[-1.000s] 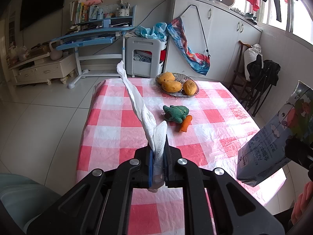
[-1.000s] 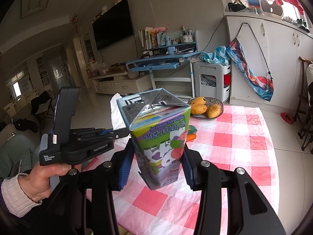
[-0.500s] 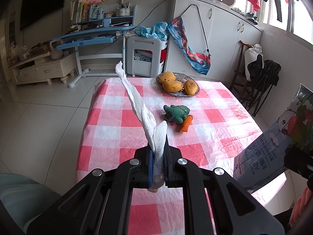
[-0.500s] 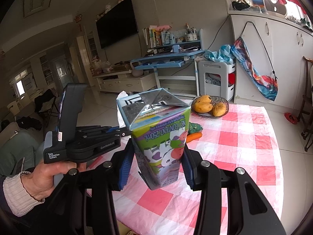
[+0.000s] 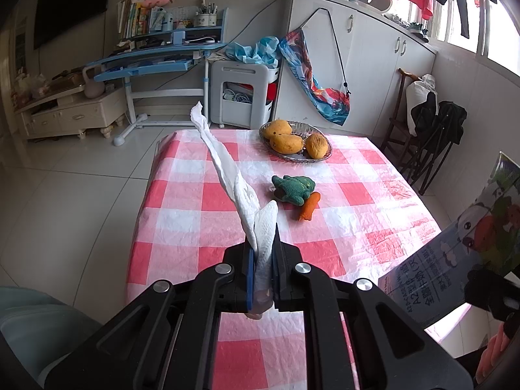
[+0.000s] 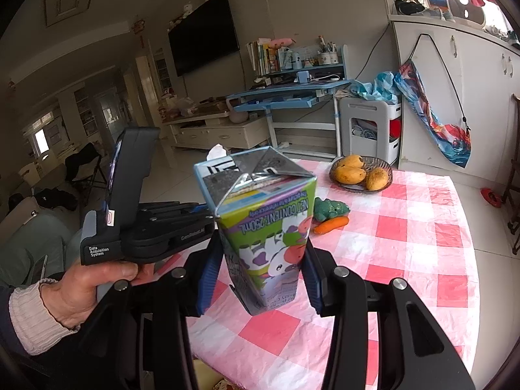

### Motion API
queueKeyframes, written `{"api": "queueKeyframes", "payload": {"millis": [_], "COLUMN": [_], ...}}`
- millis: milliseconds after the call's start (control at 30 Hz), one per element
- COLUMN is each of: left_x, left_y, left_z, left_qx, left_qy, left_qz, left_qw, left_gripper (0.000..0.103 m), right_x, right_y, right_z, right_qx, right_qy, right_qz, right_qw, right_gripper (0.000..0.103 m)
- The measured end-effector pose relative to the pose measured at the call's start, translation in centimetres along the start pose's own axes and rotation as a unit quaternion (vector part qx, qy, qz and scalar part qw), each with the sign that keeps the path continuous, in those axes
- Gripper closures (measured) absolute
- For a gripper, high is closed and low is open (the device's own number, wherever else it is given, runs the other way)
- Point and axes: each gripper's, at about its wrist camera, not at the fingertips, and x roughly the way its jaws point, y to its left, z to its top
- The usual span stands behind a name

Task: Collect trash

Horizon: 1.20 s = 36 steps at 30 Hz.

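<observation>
Two grippers are held above the near end of a bench [image 5: 351, 195] covered with a red-and-white checked plastic cloth, in a tiled living room with a blue study desk [image 5: 156, 61], a low cream TV cabinet [image 5: 71, 113] and white cupboards [image 5: 367, 65] along the walls. Far back on the bench sits a shallow metal bowl [image 5: 320, 130] holding three yellow-orange mangoes [image 5: 286, 142]. Nearer the middle lie a green plush toy [image 5: 294, 188] and an orange toy carrot [image 5: 309, 207], touching each other. The left gripper [image 5: 262, 273] has its fingers closed on a twisted white paper tissue [image 5: 227, 169], which sticks up and forward from between the blue pads, off the bench. The right gripper [image 6: 258, 273] has its fingers clamped on the lower sides of a small milk carton [image 6: 263, 224] printed with cartoon cows; the print reads upside down, and the carton is held in the air over the near bench edge, tilted slightly. In the left wrist view the same carton shows at the right border [image 5: 471, 247]. In the right wrist view the person's left hand [image 6: 87, 286] grips the handle of the left gripper, just left of the carton.
</observation>
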Motion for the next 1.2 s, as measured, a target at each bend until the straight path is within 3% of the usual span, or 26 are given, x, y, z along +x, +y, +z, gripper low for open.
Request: {"api": "queueKeyframes", "payload": {"millis": [600,1200], "left_x": [0.0,0.1], "left_y": [0.0,1.3], "left_z": [0.0,0.1], "left_qx": [0.000,-0.005], "left_qy": [0.000,0.001], "left_qz": [0.000,0.009], "left_qw": [1.0000,0.9999], "left_gripper": [0.095,0.095], "right_x": [0.3,1.6], "right_y": [0.5,2.4], "right_z": [-0.2,-2.5], "right_qx": [-0.003,-0.044], "right_qy": [0.013,0.100], "right_qz": [0.029,0.112], "right_qw": [0.999,0.988], "right_gripper": [0.058,0.058]}}
